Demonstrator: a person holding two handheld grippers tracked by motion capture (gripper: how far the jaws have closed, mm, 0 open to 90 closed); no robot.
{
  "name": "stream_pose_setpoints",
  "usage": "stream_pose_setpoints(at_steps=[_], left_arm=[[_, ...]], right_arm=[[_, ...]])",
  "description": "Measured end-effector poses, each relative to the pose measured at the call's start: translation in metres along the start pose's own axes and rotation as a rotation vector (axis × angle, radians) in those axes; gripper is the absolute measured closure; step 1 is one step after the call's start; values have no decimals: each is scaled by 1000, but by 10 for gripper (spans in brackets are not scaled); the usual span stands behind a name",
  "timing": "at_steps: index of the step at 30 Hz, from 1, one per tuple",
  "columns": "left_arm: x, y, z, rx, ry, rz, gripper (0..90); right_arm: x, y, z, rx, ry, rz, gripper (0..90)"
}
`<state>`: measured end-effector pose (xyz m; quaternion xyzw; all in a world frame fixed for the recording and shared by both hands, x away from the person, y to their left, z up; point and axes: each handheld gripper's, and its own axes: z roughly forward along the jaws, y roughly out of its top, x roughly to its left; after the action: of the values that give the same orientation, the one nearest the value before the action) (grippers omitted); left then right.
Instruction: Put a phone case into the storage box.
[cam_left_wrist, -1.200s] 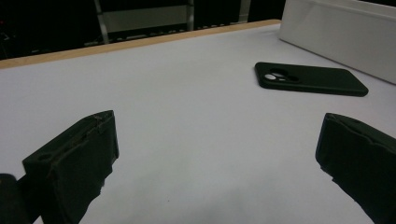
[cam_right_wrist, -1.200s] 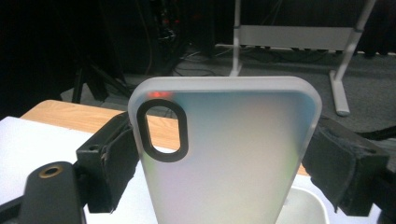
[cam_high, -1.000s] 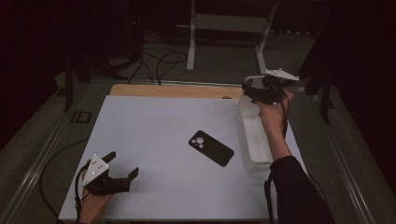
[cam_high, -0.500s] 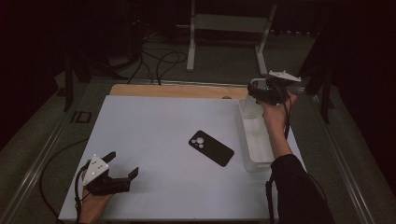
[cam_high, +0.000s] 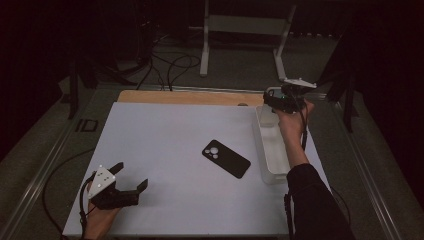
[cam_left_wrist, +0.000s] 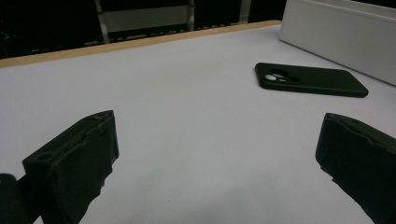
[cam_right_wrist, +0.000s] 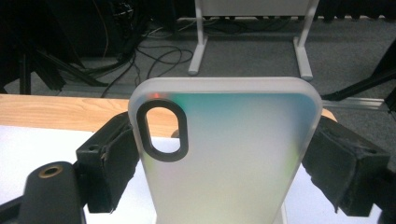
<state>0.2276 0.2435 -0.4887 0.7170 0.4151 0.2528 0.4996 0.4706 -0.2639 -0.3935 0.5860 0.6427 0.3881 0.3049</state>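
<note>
A black phone (cam_high: 226, 158) lies camera-side up near the middle of the white table top (cam_high: 170, 145); it is also in the left gripper view, phone (cam_left_wrist: 310, 79) ahead and to the right of the jaws. My left gripper (cam_high: 131, 178) rests open at the near left corner, nothing between its fingers (cam_left_wrist: 77, 161). My right gripper (cam_high: 271, 98) is raised above the far end of the white tray (cam_high: 274, 150), shut on a frosted translucent phone case (cam_right_wrist: 224, 149) with an oval camera cut-out, held upright between both jaws.
The long white tray runs along the table's right side; its wall (cam_left_wrist: 341, 35) shows at the upper right of the left gripper view. A wooden strip (cam_high: 190, 97) edges the far side. Beyond the table are cables (cam_high: 170, 65) and a metal stand (cam_high: 245, 35) on the floor.
The right gripper with the case has drifted slightly right and farther from the person, above the tray's far end. The left gripper and the phone have not moved.
</note>
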Motion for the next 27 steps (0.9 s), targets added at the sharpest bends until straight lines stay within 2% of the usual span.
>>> stream_pose_setpoints(at_steps=[3,6,19,27], left_arm=[[0,0,0,0,0,1,1],[0,0,0,0,0,0,1],[1,0,0,1,0,-3,1],[1,0,0,0,-1,-4,1]], right_arm=[[-1,-6,7,31,-11,0,162],[0,-8,9,31,-12,1,162],[0,-19,29,110,-42,1,161],[0,-22,35,132,-49,6,160]])
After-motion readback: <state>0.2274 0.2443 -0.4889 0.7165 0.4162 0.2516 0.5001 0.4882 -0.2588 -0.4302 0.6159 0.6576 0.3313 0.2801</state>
